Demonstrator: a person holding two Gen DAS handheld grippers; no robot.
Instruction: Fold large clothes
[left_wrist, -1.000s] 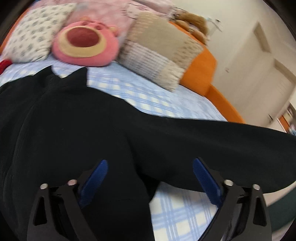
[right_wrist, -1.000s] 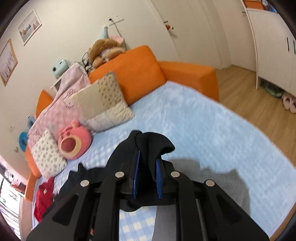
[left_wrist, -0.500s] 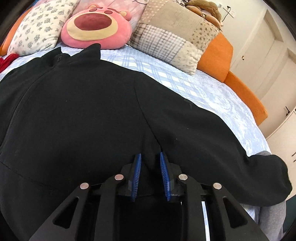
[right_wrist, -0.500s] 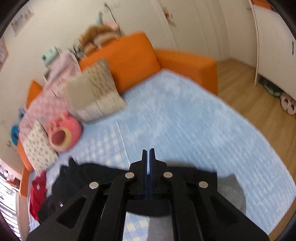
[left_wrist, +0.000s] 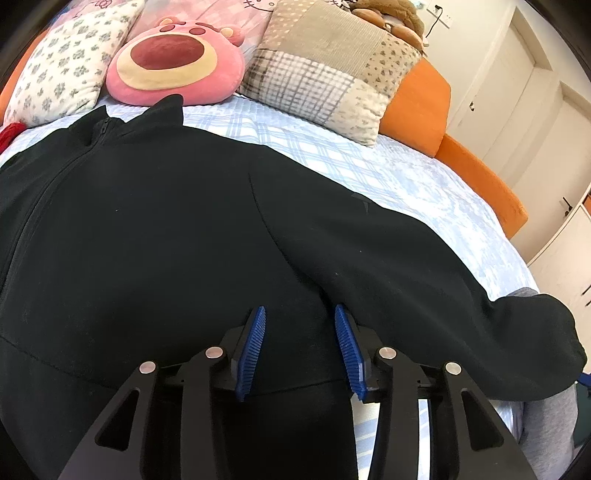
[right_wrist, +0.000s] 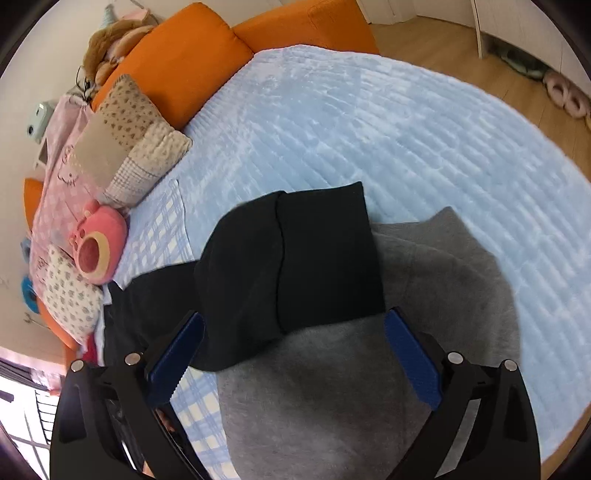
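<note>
Right wrist view first: the right gripper (right_wrist: 291, 354) stands spread wide, its blue pads well apart and pressing on nothing, having just sprung open. Directly ahead of it, between the pads' lines and slightly beyond their tips, lies the black sleeve (right_wrist: 295, 266), its cuff end pointing away across the bed (right_wrist: 369, 129); the sleeve's long axis runs from that cuff back leftward to the jacket body. Under the sleeve and nearer the gripper lies a grey garment (right_wrist: 369, 387). Judging by this, the right hand is the nearer one to the cuff, so any refolding of the sleeve would fall to it. Left wrist view shows the left gripper (left_wrist: 299, 343) part open, its jaws having just widened a little; black cloth of the jacket (left_wrist: 147, 240) lies between and below the pads near the underarm seam, but whether the pads pinch a fold is not clear, and they look clear of it. From that gripper the sleeve stretches off to the right, the zip and collar lie farther ahead and left. Beyond the jacket sit a pink plush (left_wrist: 173, 66) and a patchwork pillow (left_wrist: 325, 66) at the bed's head.
</note>
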